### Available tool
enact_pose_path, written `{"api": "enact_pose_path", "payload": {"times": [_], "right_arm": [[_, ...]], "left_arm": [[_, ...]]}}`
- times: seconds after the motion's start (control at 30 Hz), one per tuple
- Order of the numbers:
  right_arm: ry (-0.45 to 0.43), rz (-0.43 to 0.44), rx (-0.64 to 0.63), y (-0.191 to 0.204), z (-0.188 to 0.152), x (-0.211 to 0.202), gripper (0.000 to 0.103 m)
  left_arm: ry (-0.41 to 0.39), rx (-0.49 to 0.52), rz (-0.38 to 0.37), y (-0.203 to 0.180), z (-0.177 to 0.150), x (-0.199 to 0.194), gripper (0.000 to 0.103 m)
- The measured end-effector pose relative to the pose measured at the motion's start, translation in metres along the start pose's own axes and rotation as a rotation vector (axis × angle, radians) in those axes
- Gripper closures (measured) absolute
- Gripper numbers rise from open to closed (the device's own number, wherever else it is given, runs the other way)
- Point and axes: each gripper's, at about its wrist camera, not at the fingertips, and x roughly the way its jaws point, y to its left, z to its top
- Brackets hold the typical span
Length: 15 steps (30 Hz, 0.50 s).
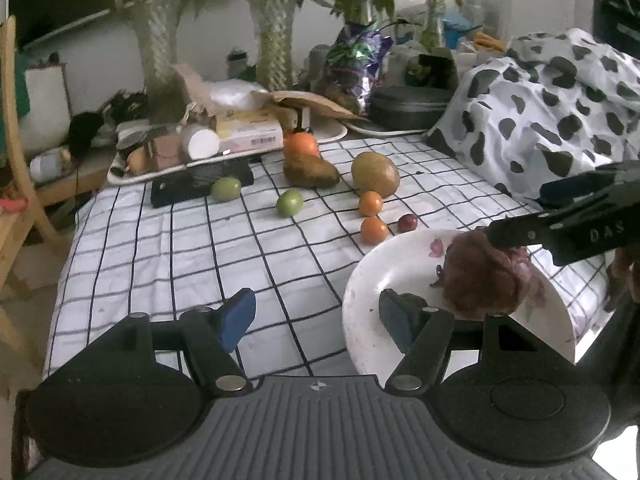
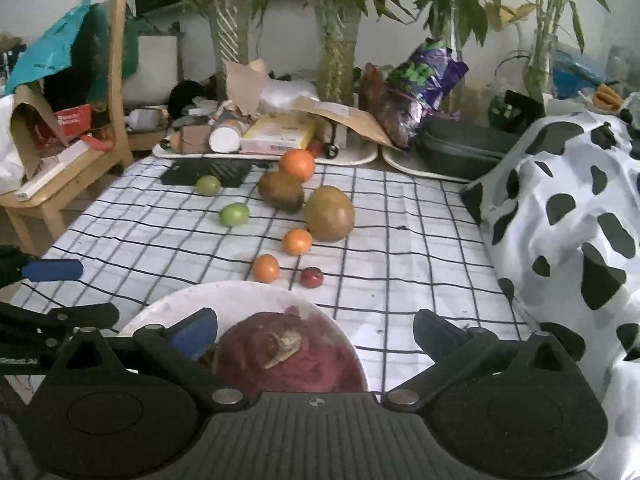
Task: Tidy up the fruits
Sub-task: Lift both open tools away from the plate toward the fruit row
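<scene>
A white plate (image 1: 368, 280) sits at the near right of the checked tablecloth and holds a dark red fruit (image 1: 486, 280). In the right wrist view the fruit (image 2: 292, 356) lies on the plate (image 2: 208, 300) between my open right gripper's (image 2: 316, 332) fingers, not pinched. The right gripper (image 1: 560, 232) reaches over the fruit in the left wrist view. My left gripper (image 1: 316, 314) is open and empty at the plate's left rim. Beyond lie two small oranges (image 1: 374, 230), a red plum (image 1: 408, 223), two green fruits (image 1: 289, 203), two mangoes (image 1: 375, 174) and a big orange (image 1: 301, 145).
Trays (image 1: 132, 174) with boxes and clutter, a black case (image 1: 408, 108) and plant vases (image 1: 276, 48) line the table's far edge. A cow-print cloth (image 1: 552, 112) is heaped on the right. A wooden chair (image 2: 60, 184) stands to the left.
</scene>
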Motion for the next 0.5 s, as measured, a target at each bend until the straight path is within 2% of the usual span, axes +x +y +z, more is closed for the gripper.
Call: {"api": "enact_pose_path", "payload": {"times": [0.13,0.3,0.5], "right_arm": [[0.006,-0.024,0.008,-0.001,-0.001,0.0,0.0],[-0.016,0.01,0.022,-0.004,0.0,0.0,0.0],[-0.001,0.004,0.027,-0.007,0.001,0.008,0.0]], "left_arm": [[-0.019,0.019,-0.008,0.003,0.0,0.003,0.036],[-0.045,0.023,-0.03,0.011,0.001,0.007,0.036],[-0.045,0.018,-0.047,0.014,0.009,0.018,0.036]]}}
